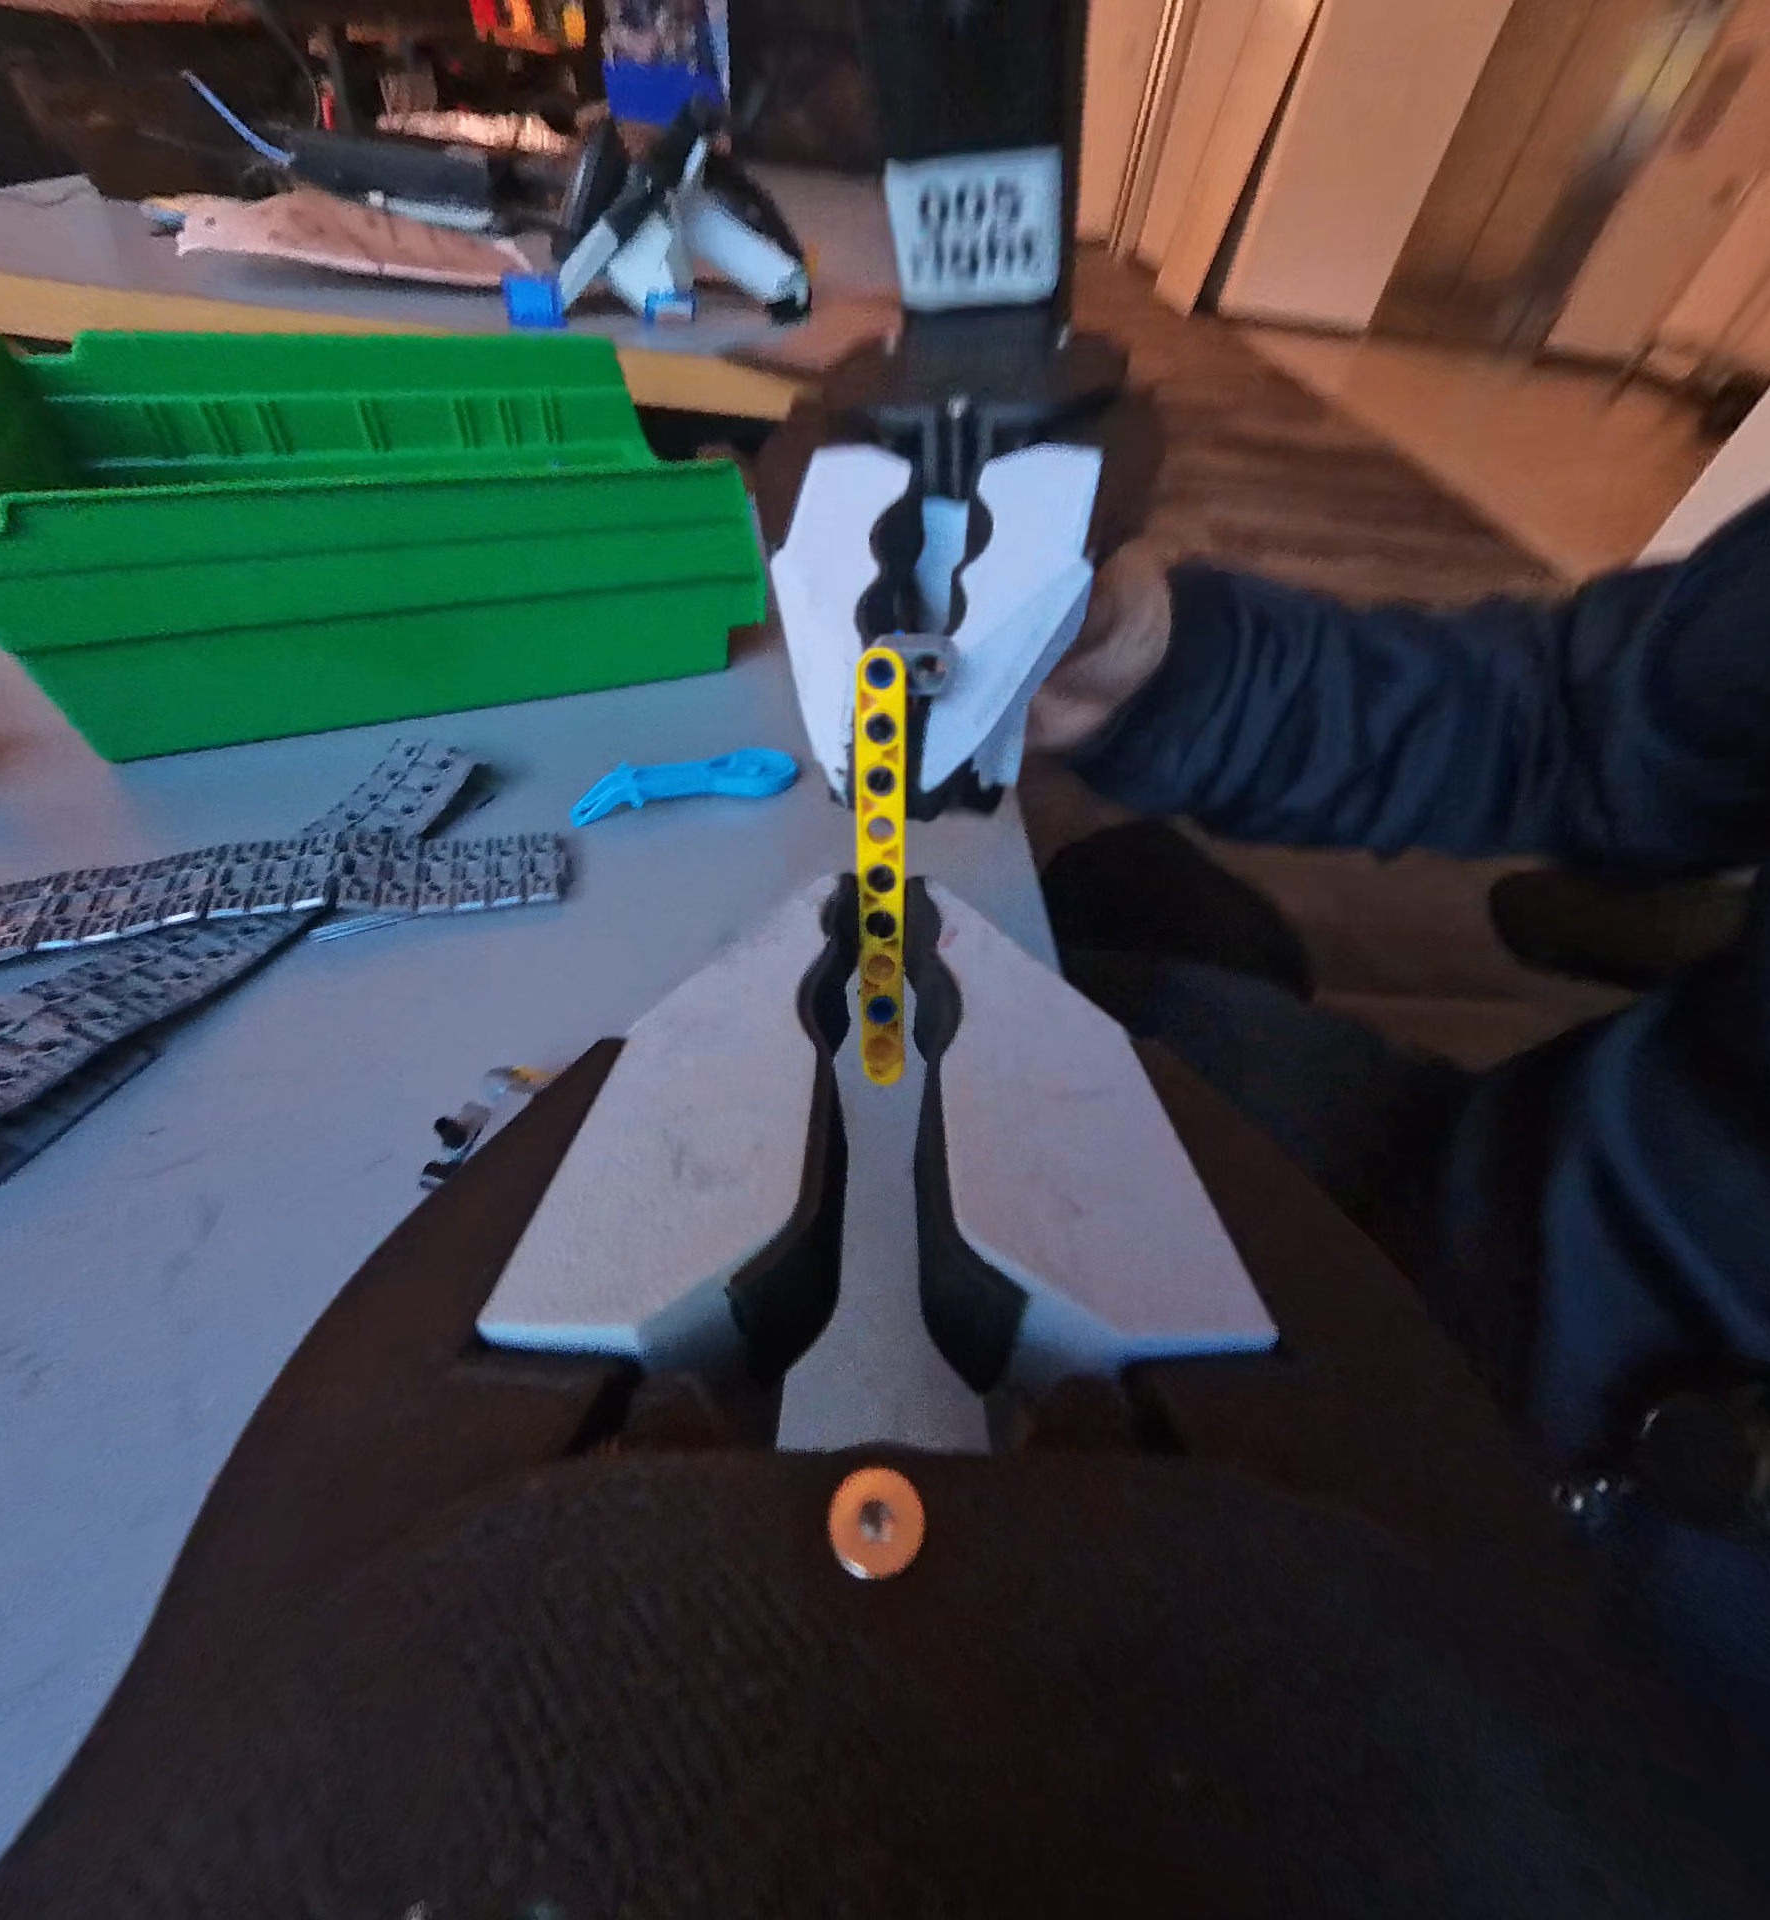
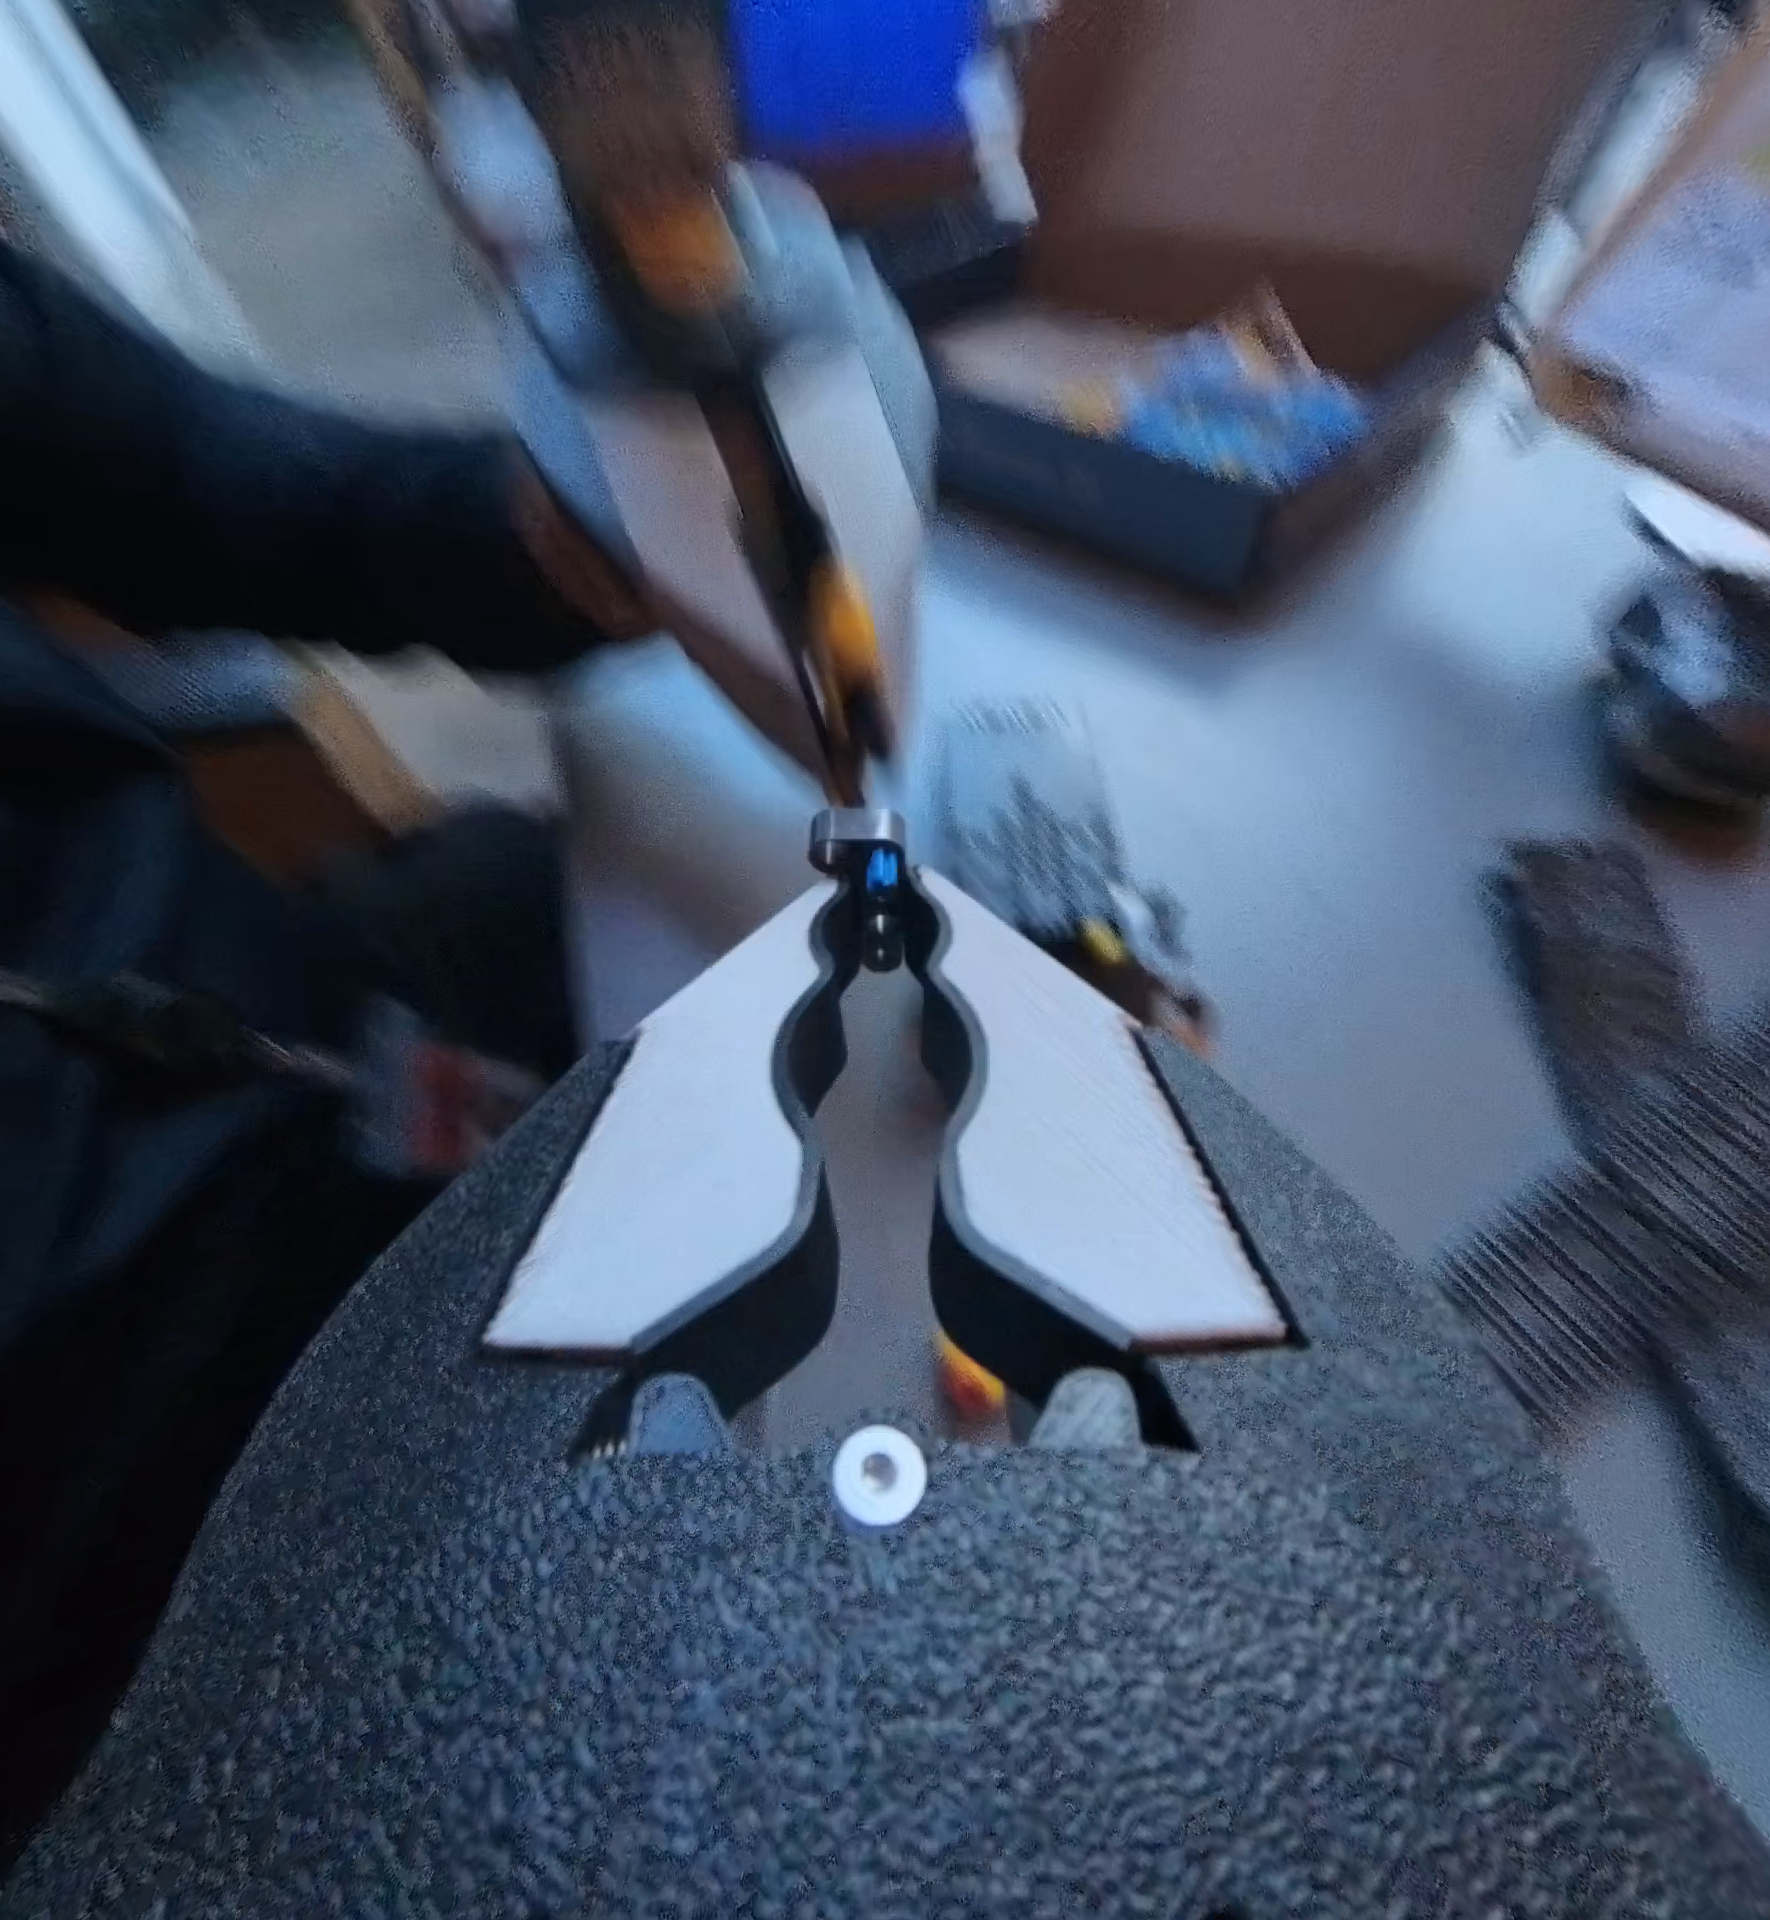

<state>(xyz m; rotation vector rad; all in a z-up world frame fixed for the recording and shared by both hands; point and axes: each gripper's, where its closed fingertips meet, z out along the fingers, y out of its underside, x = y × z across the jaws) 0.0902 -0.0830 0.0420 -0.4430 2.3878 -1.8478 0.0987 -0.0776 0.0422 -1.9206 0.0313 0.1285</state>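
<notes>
The left gripper (image 1: 881, 977) is nearest the camera, closed on the lower end of a yellow perforated beam (image 1: 880, 831), whose long axis points straight away toward the right gripper (image 1: 928, 665). The right one is pinched on a small grey connector with a blue pin (image 2: 865, 847), which meets the far end of the beam. Both hover above the grey table (image 1: 185, 1247) near its right edge. To the left lie a blue tool (image 1: 689, 781), dark track strips (image 1: 237, 883) and a green bin (image 1: 341, 540), well apart; the right side is open.
</notes>
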